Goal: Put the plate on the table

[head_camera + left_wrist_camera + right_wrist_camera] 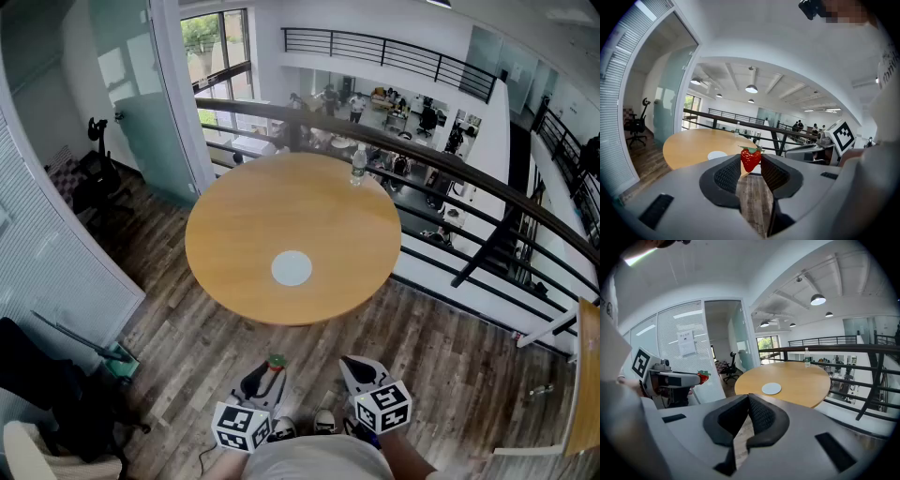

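Observation:
A white plate (pixel 292 268) lies flat on the round wooden table (pixel 244 225), a little toward its near edge. It also shows as the plate (pixel 717 154) past the left jaws and the plate (pixel 771 388) beyond the right jaws. My left gripper (pixel 272 367) is held low in front of the person, short of the table, shut on a red strawberry (pixel 750 159) with green leaves. My right gripper (pixel 361 367) is beside it, its jaws shut with nothing between them (pixel 747 398). Both grippers are well apart from the plate.
A clear water bottle (pixel 358 166) stands at the table's far edge, next to a dark railing (pixel 450 169) over a lower floor. An office chair (pixel 98 169) is at the far left, a glass partition (pixel 150 122) behind it. Wooden floor (pixel 450 375) surrounds the table.

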`<state>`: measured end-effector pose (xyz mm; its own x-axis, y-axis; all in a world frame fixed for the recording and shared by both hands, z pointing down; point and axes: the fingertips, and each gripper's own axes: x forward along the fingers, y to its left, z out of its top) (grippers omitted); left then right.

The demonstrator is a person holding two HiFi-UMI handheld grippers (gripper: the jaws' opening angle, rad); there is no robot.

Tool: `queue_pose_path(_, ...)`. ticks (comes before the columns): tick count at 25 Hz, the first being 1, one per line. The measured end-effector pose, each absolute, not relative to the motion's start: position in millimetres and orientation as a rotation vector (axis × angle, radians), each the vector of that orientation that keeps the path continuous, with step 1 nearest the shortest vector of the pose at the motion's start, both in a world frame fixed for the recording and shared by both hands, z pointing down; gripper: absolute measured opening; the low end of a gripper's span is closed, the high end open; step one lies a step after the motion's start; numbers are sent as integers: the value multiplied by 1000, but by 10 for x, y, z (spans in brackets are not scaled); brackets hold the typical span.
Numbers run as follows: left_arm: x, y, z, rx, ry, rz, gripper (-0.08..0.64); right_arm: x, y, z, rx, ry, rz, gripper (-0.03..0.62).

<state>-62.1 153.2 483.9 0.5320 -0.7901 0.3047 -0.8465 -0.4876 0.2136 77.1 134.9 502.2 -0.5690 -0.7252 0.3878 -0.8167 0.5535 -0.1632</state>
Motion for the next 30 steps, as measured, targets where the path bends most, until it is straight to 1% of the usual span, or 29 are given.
queue_pose_path(9,-716,1535,4820,2430,-1359,222,147,704,1352,5002,1271,-2519,465,20)
queue_pose_path(15,-843,1571,4766,2441,-1354,209,147,711,1383,4940,1368,-2508,473,20)
queue_pose_path(25,-1301,1648,4810,2474,-1311,187,147,319,1487,4893,1443,-2483,460,20)
queue_pose_path(30,-1384,1622,4829,2478,-1269,187,147,212,1497,4948,1458,-2454,477,20)
